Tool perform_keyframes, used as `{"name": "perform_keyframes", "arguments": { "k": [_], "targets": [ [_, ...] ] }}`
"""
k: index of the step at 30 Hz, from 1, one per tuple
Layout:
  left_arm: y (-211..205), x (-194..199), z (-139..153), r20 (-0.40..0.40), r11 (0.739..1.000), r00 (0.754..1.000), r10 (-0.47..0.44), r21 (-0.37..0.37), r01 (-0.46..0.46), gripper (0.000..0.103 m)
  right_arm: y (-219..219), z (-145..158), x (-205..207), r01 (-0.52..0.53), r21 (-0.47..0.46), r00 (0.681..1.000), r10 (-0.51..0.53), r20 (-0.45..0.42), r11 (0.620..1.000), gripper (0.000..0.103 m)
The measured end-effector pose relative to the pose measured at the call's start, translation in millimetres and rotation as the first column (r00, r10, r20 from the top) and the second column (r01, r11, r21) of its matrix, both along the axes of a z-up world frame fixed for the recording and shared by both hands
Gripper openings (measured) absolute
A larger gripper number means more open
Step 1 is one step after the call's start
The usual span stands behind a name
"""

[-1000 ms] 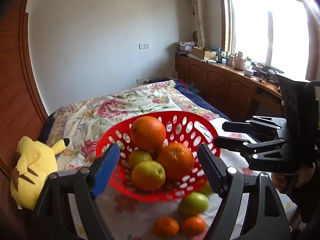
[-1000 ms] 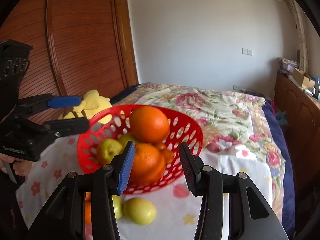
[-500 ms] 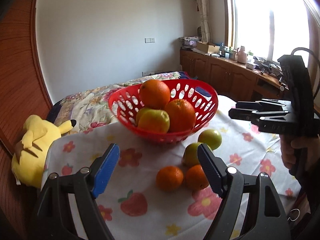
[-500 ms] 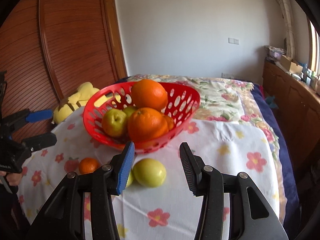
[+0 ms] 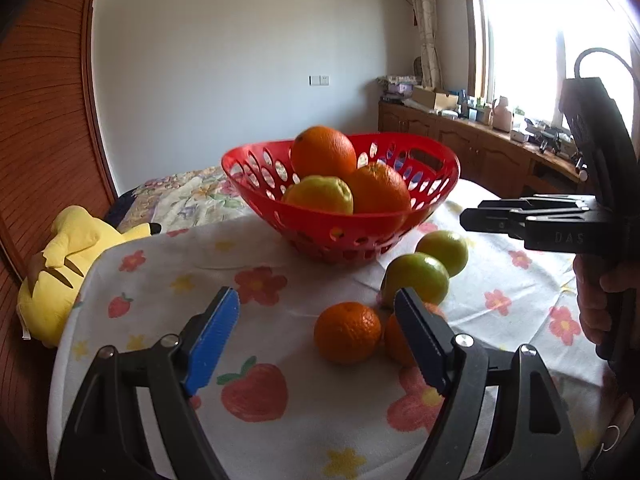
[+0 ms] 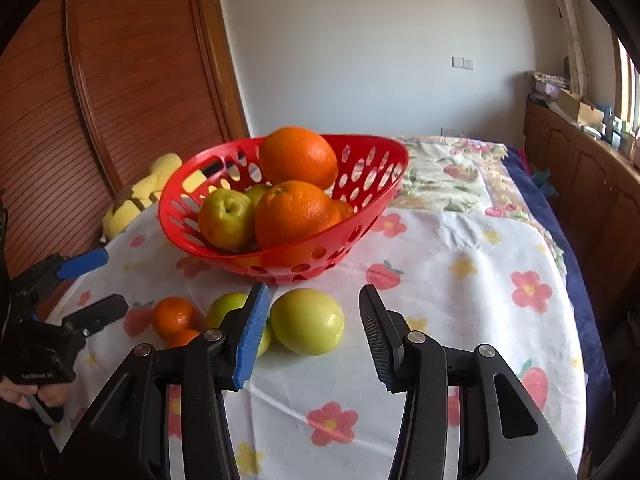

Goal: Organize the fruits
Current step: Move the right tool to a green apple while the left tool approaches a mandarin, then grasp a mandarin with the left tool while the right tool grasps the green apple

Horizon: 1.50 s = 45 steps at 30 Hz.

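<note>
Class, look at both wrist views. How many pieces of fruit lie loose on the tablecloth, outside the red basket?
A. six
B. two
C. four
C: two green fruits and two small oranges lie on the tablecloth in front of the red basket.

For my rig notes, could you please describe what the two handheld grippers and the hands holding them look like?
Both are matte black plastic frames with silver pivot bolts. The left gripper and the right gripper each have one ridged blue pad and one dark serrated pad. White lettering marks each body as seen from the other camera. A black cable loops above the right one. The bare hand shows no sleeve.
</note>
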State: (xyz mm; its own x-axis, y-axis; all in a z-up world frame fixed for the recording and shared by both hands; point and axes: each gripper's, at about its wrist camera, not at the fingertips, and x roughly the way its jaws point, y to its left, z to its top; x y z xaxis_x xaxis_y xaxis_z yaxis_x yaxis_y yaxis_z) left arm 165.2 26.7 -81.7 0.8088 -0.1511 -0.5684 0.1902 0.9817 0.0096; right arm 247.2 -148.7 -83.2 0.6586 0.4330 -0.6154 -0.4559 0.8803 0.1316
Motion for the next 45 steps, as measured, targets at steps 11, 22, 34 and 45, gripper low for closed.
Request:
{"name": "perform_keyframes", "arguments": {
  "k": [11,22,34,45],
  "targets": [
    [2,7,-10,-0.043,0.999,0.999,-0.009,-0.052,0.007,0.08,5,-19,17,-0.006,0.02,0.998,0.007,-0.068,1.0,0.048],
    [12,13,-15,-0.074,0.995,0.997,0.007,-0.095,-0.014,0.08,11,-32,16,-0.021,0.0,0.994,0.02,-0.103,1.0,0.052],
    [12,19,-19,-0.115,0.996,0.993,0.002,-0.093,-0.013,0.08,10,-31,13,-0.024,-0.006,0.994,0.023,-0.104,1.0,0.05],
    [8,22,-26,-0.179,0.991,0.981,-0.073,-0.125,0.051,0.065,-6,-31,-2,0.006,-0.083,0.997,-0.012,-0.076,0.997,0.05]
  ]
}}
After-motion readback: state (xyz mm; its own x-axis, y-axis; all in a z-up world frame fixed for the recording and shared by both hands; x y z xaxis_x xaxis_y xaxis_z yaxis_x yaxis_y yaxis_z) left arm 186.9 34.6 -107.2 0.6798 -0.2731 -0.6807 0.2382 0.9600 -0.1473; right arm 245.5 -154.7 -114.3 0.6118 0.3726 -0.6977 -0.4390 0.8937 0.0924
